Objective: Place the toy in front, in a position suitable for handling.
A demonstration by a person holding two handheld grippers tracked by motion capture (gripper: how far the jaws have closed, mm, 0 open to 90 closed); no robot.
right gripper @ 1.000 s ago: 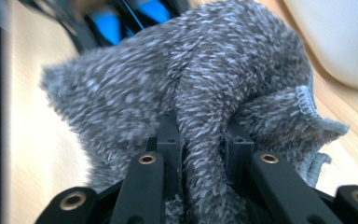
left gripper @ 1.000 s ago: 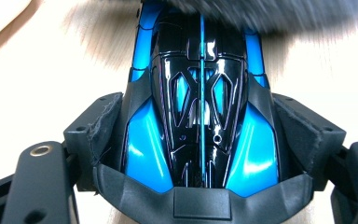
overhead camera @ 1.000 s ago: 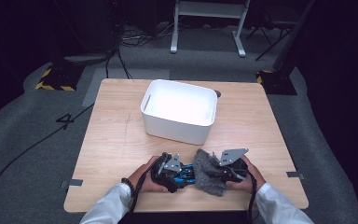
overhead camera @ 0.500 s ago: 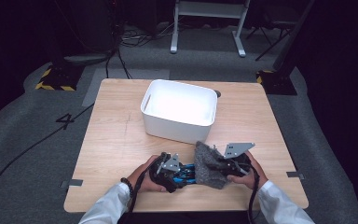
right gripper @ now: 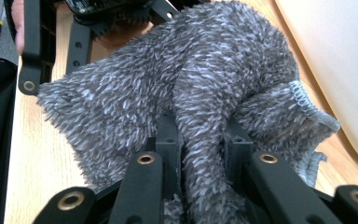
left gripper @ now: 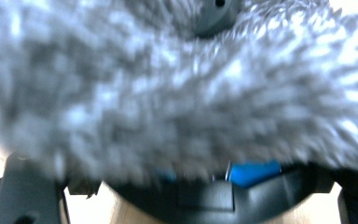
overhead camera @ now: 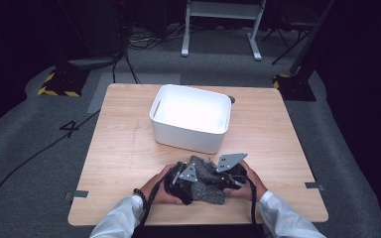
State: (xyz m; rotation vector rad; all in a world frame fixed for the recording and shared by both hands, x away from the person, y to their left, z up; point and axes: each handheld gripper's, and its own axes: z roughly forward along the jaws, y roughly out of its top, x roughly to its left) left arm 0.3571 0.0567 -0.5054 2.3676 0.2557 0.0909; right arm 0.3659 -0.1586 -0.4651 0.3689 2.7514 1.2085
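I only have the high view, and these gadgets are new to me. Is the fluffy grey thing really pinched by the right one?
Observer: Yes; the right gripper view shows the right gripper shut on a fold of the grey cloth.
Operator: What is its edge like?
Observer: A stitched hem, beside the white bin.
Operator: And the left one?
Observer: The left gripper has just been opening its jaws; blurred cloth covers its view, hiding any grip.
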